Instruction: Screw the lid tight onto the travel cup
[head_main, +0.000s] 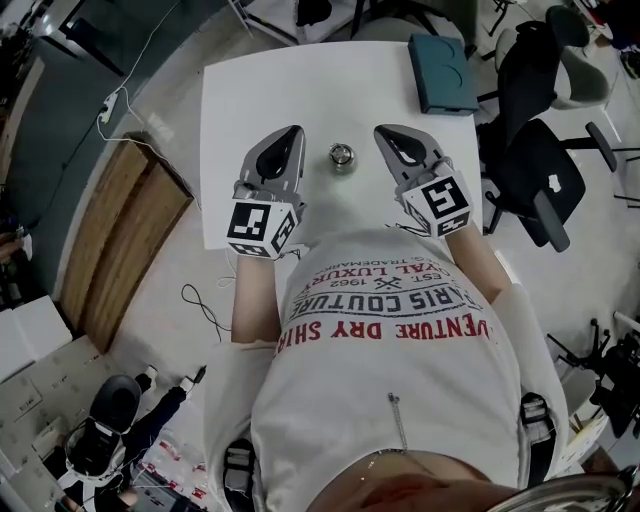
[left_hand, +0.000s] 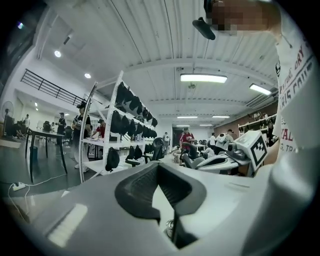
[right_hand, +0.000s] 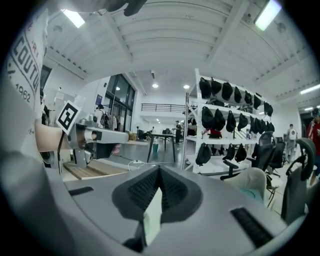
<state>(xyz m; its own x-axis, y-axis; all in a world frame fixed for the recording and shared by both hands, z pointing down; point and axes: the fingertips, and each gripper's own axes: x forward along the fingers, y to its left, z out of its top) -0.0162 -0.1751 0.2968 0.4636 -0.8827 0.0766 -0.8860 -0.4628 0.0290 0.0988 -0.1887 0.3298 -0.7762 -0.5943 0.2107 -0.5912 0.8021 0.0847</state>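
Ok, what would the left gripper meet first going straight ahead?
Likely nothing: the left gripper points over bare table to the far edge; the travel cup stands off that line, to its right.

White table (head_main: 300, 90): cup (head_main: 342, 157), teal case (head_main: 443, 75)

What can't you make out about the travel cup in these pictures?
The travel cup: too small in the head view to tell whether it is capped.
Left gripper view: the left claw hides all but a metal sliver of it.
Right gripper view: the right claw blocks it entirely.
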